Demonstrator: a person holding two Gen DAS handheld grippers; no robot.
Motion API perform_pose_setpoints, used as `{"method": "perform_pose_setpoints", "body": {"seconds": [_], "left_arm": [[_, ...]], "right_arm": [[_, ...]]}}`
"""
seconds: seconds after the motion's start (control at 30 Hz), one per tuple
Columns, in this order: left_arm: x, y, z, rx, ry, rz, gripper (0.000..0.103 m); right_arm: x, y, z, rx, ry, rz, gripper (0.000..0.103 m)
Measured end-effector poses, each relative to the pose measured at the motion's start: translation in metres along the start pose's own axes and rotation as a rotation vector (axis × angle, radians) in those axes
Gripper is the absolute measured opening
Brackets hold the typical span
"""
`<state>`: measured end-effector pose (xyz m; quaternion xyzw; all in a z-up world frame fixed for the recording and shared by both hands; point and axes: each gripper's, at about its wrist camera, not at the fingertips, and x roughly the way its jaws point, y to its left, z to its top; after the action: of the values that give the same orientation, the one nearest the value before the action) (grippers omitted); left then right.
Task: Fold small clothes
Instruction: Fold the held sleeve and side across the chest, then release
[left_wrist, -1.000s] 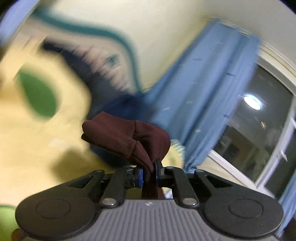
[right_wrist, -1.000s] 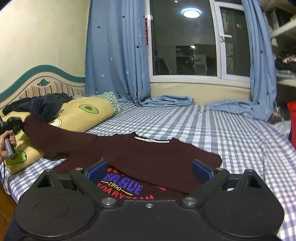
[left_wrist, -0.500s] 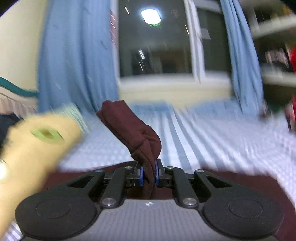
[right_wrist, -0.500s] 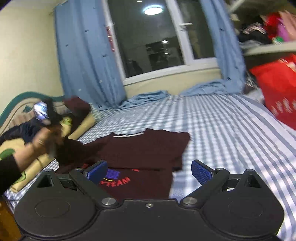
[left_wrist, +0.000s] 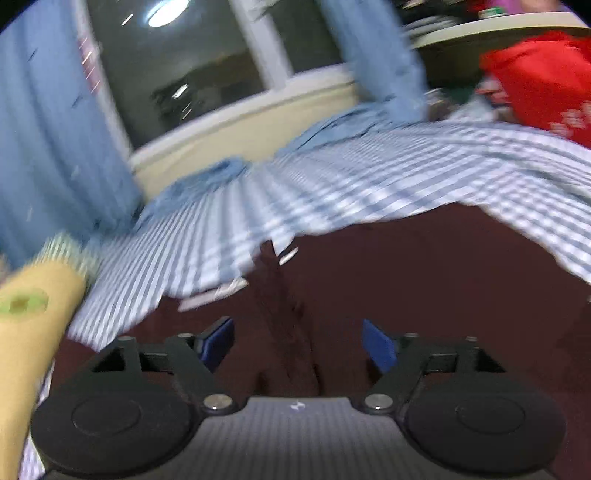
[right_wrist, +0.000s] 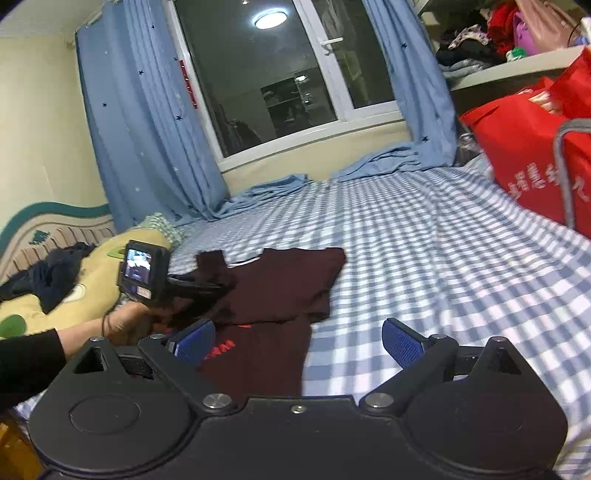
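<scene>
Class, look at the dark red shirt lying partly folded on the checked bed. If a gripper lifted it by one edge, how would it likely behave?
The dark red shirt would probably hang limp and unfold, since it already lies in soft creased layers. It looks light: thin cloth, flat on the checked sheet. It likely won't slide much when pushed, but bunch up, as near the left hand-held gripper.

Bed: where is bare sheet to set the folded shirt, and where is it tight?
Free: the checked sheet between the shirt, the curtain hems and the red bag. Crowded: left of the shirt, with the pillow, dark clothes and the left hand-held gripper.
</scene>
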<state>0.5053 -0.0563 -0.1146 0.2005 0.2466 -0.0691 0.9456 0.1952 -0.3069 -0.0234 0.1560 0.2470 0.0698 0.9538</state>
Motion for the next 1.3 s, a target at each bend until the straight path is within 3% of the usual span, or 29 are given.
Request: {"method": "perform_pose_setpoints", "body": {"seconds": [0.1, 0.2, 0.3, 0.4, 0.57, 0.7, 0.77, 0.87, 0.97, 1.03, 1.1, 1.3], "left_arm": [[-0.034, 0.008, -0.003, -0.038, -0.091, -0.084, 0.090], [-0.068, 0.031, -0.015, -0.126, -0.088, -0.108, 0.096], [-0.089, 0.057, -0.037, -0.157, -0.019, -0.049, 0.097], [-0.101, 0.091, -0.067, -0.181, 0.019, 0.008, 0.097], [-0.113, 0.133, -0.105, -0.190, 0.067, 0.106, 0.097], [-0.114, 0.160, -0.126, -0.223, 0.106, 0.172, 0.097], [-0.113, 0.173, -0.138, -0.244, 0.123, 0.193, 0.097], [-0.110, 0.185, -0.155, -0.257, 0.140, 0.218, 0.097], [-0.100, 0.186, -0.162, -0.242, 0.157, 0.244, 0.097], [-0.093, 0.181, -0.162, -0.212, 0.165, 0.253, 0.097], [-0.086, 0.177, -0.159, -0.178, 0.167, 0.267, 0.097], [-0.061, 0.192, -0.144, -0.237, 0.206, 0.364, 0.096]], "right_arm": [[0.018, 0.008, 0.010, 0.005, 0.015, 0.041, 0.097], [0.054, 0.012, 0.026, 0.037, 0.060, 0.114, 0.098], [0.114, 0.015, 0.040, 0.109, 0.172, 0.240, 0.097], [0.186, 0.018, 0.049, 0.188, 0.275, 0.309, 0.094], [0.309, 0.035, 0.056, 0.200, 0.392, 0.323, 0.081], [0.373, 0.041, 0.046, 0.241, 0.415, 0.243, 0.076], [0.389, 0.042, 0.035, 0.221, 0.429, 0.185, 0.072], [0.397, 0.043, 0.029, 0.251, 0.396, 0.242, 0.068], [0.413, 0.056, 0.029, 0.228, 0.398, 0.259, 0.047], [0.419, 0.065, 0.033, 0.178, 0.398, 0.249, 0.021], [0.418, 0.070, 0.041, 0.171, 0.377, 0.242, 0.008], [0.377, 0.091, 0.112, 0.216, 0.179, 0.419, 0.003]]}}
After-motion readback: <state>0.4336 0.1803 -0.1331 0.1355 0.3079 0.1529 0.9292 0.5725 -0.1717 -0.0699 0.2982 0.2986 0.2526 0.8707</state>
